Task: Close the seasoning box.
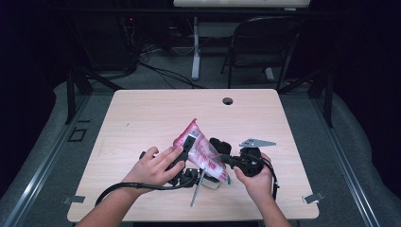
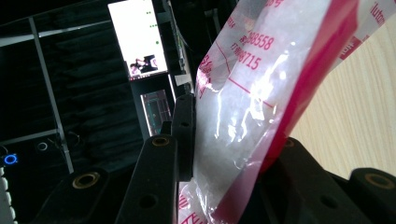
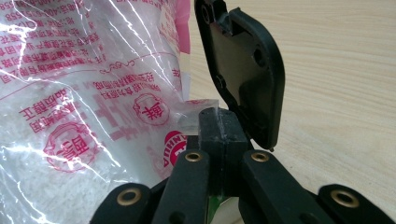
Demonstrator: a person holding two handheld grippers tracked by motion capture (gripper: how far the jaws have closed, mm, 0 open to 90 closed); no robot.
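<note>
On the left, the person's left hand [image 1: 153, 169] holds the left claw [image 1: 189, 144] up against a clear plastic bag [image 1: 201, 152] with red printing and white grains inside. In the left gripper view the bag [image 2: 252, 107] sits between the two black jaws, which are clamped on its body. The bag is lifted at a tilt above the middle of the wooden desk [image 1: 142, 118], its lower end near the desk top. To the right, the right hand [image 1: 255, 179] holds the right claw [image 1: 226, 159], which is clenched tight on a corner of the bag's edge [image 3: 196, 112]. A black oval pad [image 3: 245, 70] stands just behind that claw.
</note>
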